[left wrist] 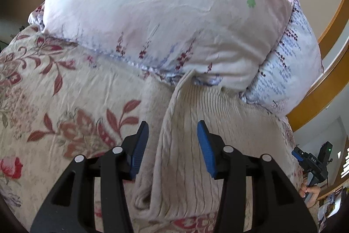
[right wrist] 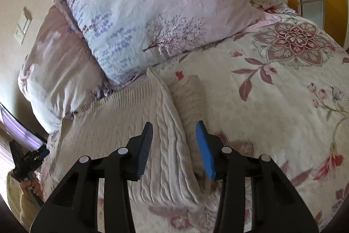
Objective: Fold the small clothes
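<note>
A cream knit sweater (left wrist: 218, 108) lies flat on the floral bed cover (left wrist: 54, 91), its ribbed hem against the pillows. One side is folded inward, and the folded edge (left wrist: 172, 145) runs toward the camera. My left gripper (left wrist: 173, 126) hovers over that edge, open, its blue pads (left wrist: 205, 145) clear of the cloth. In the right wrist view the sweater (right wrist: 109, 123) shows a cable-knit fold (right wrist: 170, 156) lying over it. My right gripper (right wrist: 174, 125) stands open above this fold, holding nothing.
Two pale floral pillows (right wrist: 152, 14) are stacked just behind the sweater. A wooden bed frame (left wrist: 322, 84) curves past the right side. A hand (left wrist: 309, 191) holds the right gripper at that view's right edge. The bed cover (right wrist: 283, 113) spreads out to the right.
</note>
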A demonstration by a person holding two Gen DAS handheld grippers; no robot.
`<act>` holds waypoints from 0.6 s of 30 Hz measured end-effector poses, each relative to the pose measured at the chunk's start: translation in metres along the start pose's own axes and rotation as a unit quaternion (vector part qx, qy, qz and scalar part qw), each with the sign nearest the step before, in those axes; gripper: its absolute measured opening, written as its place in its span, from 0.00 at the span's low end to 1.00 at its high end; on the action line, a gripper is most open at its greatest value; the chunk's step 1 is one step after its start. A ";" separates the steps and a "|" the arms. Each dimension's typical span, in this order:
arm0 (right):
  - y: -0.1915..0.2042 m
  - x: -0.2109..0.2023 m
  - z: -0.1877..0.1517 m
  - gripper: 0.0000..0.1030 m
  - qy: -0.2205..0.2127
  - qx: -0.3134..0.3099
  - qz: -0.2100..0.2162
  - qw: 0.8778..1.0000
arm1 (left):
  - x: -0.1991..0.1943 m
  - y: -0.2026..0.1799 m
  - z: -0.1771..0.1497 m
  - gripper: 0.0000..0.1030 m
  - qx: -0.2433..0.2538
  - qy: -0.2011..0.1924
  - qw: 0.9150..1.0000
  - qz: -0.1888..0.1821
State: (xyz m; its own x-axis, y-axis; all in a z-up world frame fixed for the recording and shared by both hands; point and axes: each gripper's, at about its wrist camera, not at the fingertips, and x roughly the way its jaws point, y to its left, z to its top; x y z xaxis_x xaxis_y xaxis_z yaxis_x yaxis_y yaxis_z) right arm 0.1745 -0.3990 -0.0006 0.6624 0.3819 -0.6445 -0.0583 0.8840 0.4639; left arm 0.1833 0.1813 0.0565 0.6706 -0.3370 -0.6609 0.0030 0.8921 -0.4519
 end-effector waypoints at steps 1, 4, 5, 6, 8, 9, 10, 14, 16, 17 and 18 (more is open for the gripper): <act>0.001 0.001 -0.002 0.41 0.004 -0.005 -0.002 1.000 | 0.000 0.000 -0.003 0.44 0.000 0.004 1.000 -0.004; 0.003 0.003 -0.007 0.39 0.011 -0.016 -0.010 1.000 | 0.000 0.000 -0.011 0.44 0.003 0.014 1.000 -0.010; 0.003 0.005 -0.008 0.38 0.015 -0.018 -0.012 1.000 | 0.001 0.000 -0.014 0.44 0.001 0.018 1.000 -0.008; 0.003 0.007 -0.009 0.38 0.017 -0.019 -0.013 1.000 | 0.002 -0.001 -0.016 0.44 0.002 0.023 1.000 -0.008; 0.005 0.011 -0.012 0.37 0.025 -0.024 -0.018 0.999 | 0.007 -0.002 -0.022 0.44 0.005 0.033 0.999 -0.006; 0.007 0.013 -0.014 0.37 0.029 -0.030 -0.021 0.999 | 0.009 -0.002 -0.024 0.43 0.006 0.038 0.999 -0.006; 0.008 0.015 -0.015 0.37 0.032 -0.036 -0.026 0.998 | 0.012 -0.002 -0.026 0.42 0.008 0.042 0.999 -0.004; 0.007 0.022 -0.018 0.36 0.041 -0.040 -0.026 0.998 | 0.018 -0.002 -0.030 0.39 0.013 0.052 0.999 0.003; 0.005 0.024 -0.018 0.29 0.042 -0.037 -0.026 0.998 | 0.020 -0.001 -0.031 0.37 0.012 0.055 0.998 0.003; 0.005 0.024 -0.018 0.23 0.040 -0.040 -0.029 0.998 | 0.021 -0.001 -0.031 0.33 0.011 0.057 0.998 0.004; 0.006 0.023 -0.018 0.18 0.037 -0.044 -0.028 0.998 | 0.021 -0.001 -0.031 0.31 0.011 0.059 0.998 0.005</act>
State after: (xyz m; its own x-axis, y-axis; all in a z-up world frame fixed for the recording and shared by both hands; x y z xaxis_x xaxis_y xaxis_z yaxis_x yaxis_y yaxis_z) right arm 0.1756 -0.3799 -0.0236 0.6096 0.3477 -0.7124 -0.0898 0.9232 0.3738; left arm 0.1746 0.1641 0.0241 0.5780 -0.3599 -0.7324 0.0142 0.9018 -0.4319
